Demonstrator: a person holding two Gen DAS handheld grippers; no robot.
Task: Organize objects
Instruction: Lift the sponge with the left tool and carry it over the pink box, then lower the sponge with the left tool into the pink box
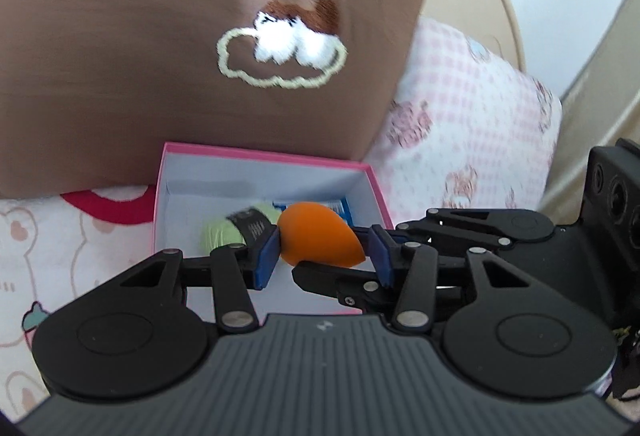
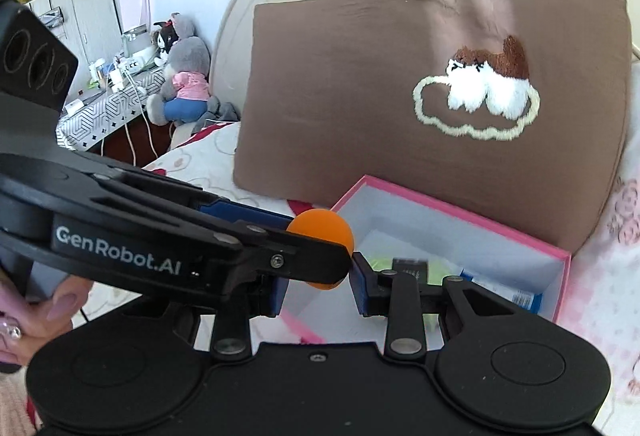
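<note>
The left gripper point(image 1: 324, 256) grasps the orange sponge point(image 1: 316, 236) between its blue pads, just above the near edge of the pink box point(image 1: 264, 156). The sponge's pointed end lies toward the right gripper point(image 2: 316, 288), whose fingers stand close together, apparently with nothing between them.

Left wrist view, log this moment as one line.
orange teardrop foam sponge | clamped in left gripper and right gripper jaws | over open pink-rimmed white cardboard box | not released
</note>
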